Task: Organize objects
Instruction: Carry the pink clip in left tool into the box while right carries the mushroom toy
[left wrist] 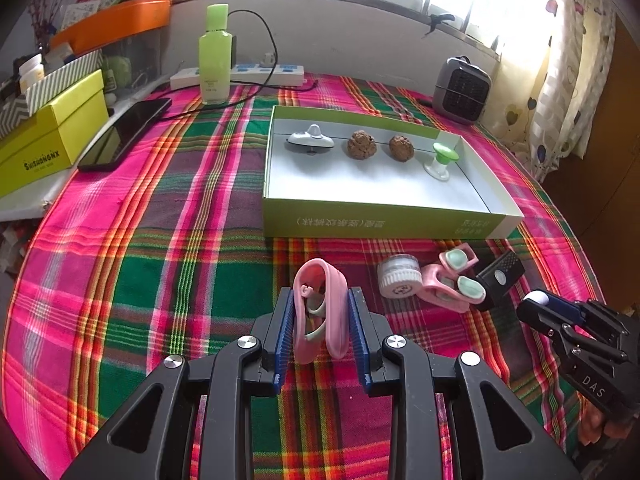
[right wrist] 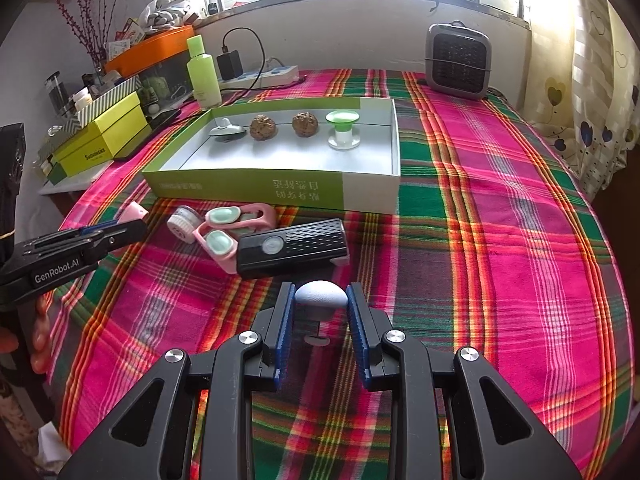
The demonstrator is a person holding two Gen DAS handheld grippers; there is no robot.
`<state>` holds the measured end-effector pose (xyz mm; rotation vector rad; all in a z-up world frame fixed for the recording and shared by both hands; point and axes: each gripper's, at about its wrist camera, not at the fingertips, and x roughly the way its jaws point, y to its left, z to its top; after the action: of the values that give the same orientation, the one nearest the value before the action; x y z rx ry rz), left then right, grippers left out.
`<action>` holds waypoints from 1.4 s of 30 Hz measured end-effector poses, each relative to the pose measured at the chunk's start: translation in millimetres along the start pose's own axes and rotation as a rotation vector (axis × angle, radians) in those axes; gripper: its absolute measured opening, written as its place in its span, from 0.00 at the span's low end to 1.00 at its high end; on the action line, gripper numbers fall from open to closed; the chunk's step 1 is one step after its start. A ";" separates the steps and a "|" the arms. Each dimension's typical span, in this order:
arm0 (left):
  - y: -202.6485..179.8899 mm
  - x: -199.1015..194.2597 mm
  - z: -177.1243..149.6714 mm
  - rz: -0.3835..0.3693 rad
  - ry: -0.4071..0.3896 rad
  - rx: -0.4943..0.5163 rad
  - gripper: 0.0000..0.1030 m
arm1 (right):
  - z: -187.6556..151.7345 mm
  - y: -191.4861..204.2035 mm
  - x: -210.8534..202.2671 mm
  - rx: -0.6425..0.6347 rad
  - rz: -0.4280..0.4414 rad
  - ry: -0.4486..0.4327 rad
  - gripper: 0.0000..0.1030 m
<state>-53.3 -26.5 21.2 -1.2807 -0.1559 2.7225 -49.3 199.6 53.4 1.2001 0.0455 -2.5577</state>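
Clenched jaws on the left gripper [left wrist: 320, 320] grip a pink looped clip [left wrist: 320, 312] between their blue pads, holding it upright above the plaid cloth [left wrist: 160, 240] that covers the desk. At the far left edge sit a yellow-green box [left wrist: 48, 140] and a black phone [left wrist: 124, 132], with a green bottle [left wrist: 215, 56] and a white power strip [left wrist: 240, 74] behind them near the wall.

Toward the middle lies a shallow green-sided tray [left wrist: 384, 224]. Along its far side, left to right, rest a grey spinning top [left wrist: 310, 140], two walnuts [left wrist: 361, 145] and [left wrist: 401, 148] apart from each other, and a green-capped suction knob [left wrist: 442, 160].

On the cloth just in front of the tray lie a small white round jar [left wrist: 400, 276] on its side, a pink clip with mint pads [left wrist: 452, 280] touching it, and a black rectangular device [right wrist: 294, 246] just beside that.

Further right, the right gripper [right wrist: 320, 308] has its jaws closed on a grey rounded knob [right wrist: 322, 296], held just above the cloth. A grey space heater [right wrist: 458, 60] stands at the far right by the window curtain [right wrist: 600, 80].
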 end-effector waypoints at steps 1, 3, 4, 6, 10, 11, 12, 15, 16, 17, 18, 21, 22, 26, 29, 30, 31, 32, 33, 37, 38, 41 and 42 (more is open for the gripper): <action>-0.7 -1.1 -1.0 -0.003 0.000 0.002 0.24 | 0.1 1.3 -0.7 -0.002 0.002 -0.002 0.27; -2.0 -3.0 -2.4 -0.007 -0.001 0.005 0.24 | 0.4 4.0 -2.4 -0.005 0.005 -0.006 0.27; -2.4 -4.5 -2.8 -0.010 -0.004 0.005 0.24 | 1.1 5.4 -3.6 -0.007 0.007 -0.009 0.27; -2.8 -7.4 -3.0 -0.015 -0.011 0.003 0.24 | 2.4 8.2 -6.1 -0.011 0.010 -0.015 0.27; -4.6 -13.4 -1.8 -0.022 -0.026 0.002 0.24 | 5.9 12.8 -11.5 -0.016 0.017 -0.033 0.27; -5.3 -14.8 -1.2 -0.024 -0.029 0.005 0.24 | 6.7 14.0 -12.4 -0.018 0.019 -0.037 0.27; -5.6 -16.0 -0.6 -0.026 -0.031 0.005 0.24 | 7.5 15.3 -13.0 -0.020 0.020 -0.039 0.27; -7.5 -18.8 0.9 -0.029 -0.037 0.011 0.24 | 9.5 18.5 -13.8 -0.022 0.025 -0.046 0.27; -8.2 -19.7 1.3 -0.030 -0.039 0.013 0.24 | 10.3 20.4 -14.4 -0.023 0.028 -0.048 0.27; -8.8 -20.2 2.0 -0.029 -0.040 0.014 0.24 | 11.4 21.3 -14.8 -0.025 0.031 -0.050 0.27; -9.2 -20.9 2.6 -0.029 -0.041 0.014 0.24 | 12.2 22.9 -15.2 -0.027 0.032 -0.052 0.27; -10.8 -22.9 4.9 -0.028 -0.047 0.018 0.24 | 16.6 26.6 -16.8 -0.034 0.038 -0.063 0.27; -11.4 -23.5 6.0 -0.026 -0.050 0.021 0.24 | 18.3 27.6 -17.5 -0.036 0.039 -0.067 0.27; -13.2 -25.5 11.1 -0.030 -0.060 0.023 0.24 | 25.2 30.4 -19.9 -0.044 0.043 -0.083 0.27; -14.3 -26.4 14.8 -0.034 -0.065 0.022 0.24 | 29.7 32.2 -20.2 -0.048 0.047 -0.090 0.27; -14.6 -26.9 16.2 -0.034 -0.069 0.023 0.24 | 31.3 32.9 -19.9 -0.050 0.049 -0.091 0.27; -15.0 -27.2 17.7 -0.034 -0.072 0.025 0.24 | 31.7 33.6 -19.7 -0.051 0.050 -0.092 0.27; -15.4 -27.2 18.7 -0.034 -0.072 0.025 0.24 | 32.7 33.8 -19.2 -0.052 0.050 -0.094 0.27; -15.4 -27.1 20.2 -0.036 -0.073 0.023 0.24 | 33.9 34.4 -18.5 -0.052 0.050 -0.094 0.27; -15.7 -25.7 26.8 -0.036 -0.079 0.022 0.24 | 40.3 34.4 -14.5 -0.051 0.053 -0.094 0.27; -15.7 -24.8 28.5 -0.036 -0.080 0.022 0.24 | 42.2 34.7 -13.6 -0.052 0.054 -0.095 0.27; -14.4 -20.6 33.7 -0.036 -0.078 0.018 0.24 | 48.7 35.6 -10.3 -0.057 0.055 -0.097 0.27; -14.4 -19.6 34.8 -0.036 -0.078 0.018 0.24 | 51.3 36.0 -8.9 -0.058 0.054 -0.098 0.27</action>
<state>-66.7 -16.7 60.2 -1.1561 -0.1601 2.7386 -71.6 159.6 97.0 1.0399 0.0643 -2.5457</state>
